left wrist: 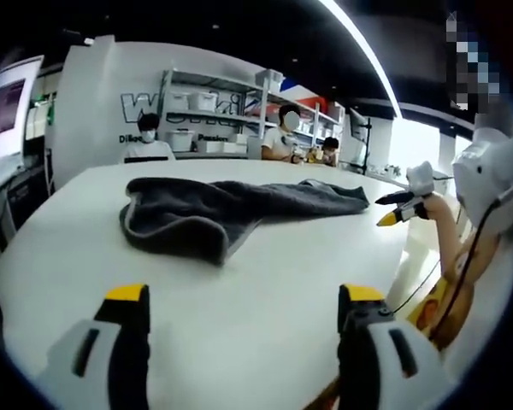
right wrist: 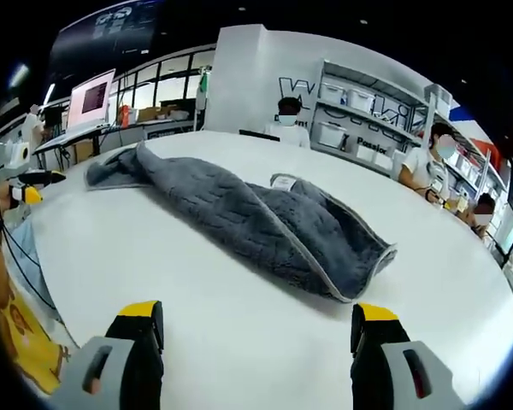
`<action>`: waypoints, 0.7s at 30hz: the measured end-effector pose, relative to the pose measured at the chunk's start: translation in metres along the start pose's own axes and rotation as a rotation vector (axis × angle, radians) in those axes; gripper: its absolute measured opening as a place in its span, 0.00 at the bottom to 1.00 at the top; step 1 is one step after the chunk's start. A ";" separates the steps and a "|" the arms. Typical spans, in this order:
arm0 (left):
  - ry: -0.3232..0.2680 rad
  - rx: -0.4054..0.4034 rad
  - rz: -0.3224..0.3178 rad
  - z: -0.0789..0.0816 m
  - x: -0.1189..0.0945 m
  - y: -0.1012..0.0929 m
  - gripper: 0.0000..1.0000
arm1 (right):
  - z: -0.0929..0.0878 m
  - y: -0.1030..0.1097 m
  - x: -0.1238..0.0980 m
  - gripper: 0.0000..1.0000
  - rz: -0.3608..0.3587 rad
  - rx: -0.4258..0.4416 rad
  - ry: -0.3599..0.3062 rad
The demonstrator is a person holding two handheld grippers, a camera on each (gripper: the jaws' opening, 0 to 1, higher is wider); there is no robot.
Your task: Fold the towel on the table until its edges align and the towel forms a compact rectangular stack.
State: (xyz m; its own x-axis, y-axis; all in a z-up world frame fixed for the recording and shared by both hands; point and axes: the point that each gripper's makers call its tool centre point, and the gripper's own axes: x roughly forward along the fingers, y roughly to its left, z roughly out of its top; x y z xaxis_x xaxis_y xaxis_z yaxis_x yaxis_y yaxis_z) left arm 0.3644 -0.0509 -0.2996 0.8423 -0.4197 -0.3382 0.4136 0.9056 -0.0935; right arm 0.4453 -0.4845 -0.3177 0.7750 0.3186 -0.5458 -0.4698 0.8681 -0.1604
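Note:
A dark grey towel (left wrist: 231, 209) lies crumpled and stretched out lengthwise on the white table (left wrist: 239, 342). My left gripper (left wrist: 244, 295) hovers over the near part of the table, short of the towel, jaws wide apart with nothing between them. Beyond the table's right edge a hand holds the right gripper (left wrist: 402, 207). In the right gripper view the towel (right wrist: 265, 218) runs diagonally, a white label on its top, its light-edged end nearest. My right gripper (right wrist: 258, 312) is open and empty, a little short of that end. The left gripper (right wrist: 30, 186) shows at the far left.
Three people (left wrist: 147, 141) sit behind the far side of the table, in front of shelves with white bins (left wrist: 205, 102). A monitor (right wrist: 92, 98) stands on a desk at the back left. The person's sleeve and a cable (left wrist: 462, 273) hang at the right.

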 end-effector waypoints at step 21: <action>-0.011 -0.002 0.007 0.005 0.005 -0.002 0.95 | 0.029 -0.056 0.015 0.43 0.178 -0.370 -0.063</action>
State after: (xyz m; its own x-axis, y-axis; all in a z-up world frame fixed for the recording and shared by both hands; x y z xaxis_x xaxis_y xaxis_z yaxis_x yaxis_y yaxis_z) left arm 0.3695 -0.0555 -0.2968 0.8489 -0.4143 -0.3281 0.4073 0.9085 -0.0934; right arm 0.4952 -0.5174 -0.2929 0.6869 0.4836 -0.5425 -0.7101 0.6055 -0.3593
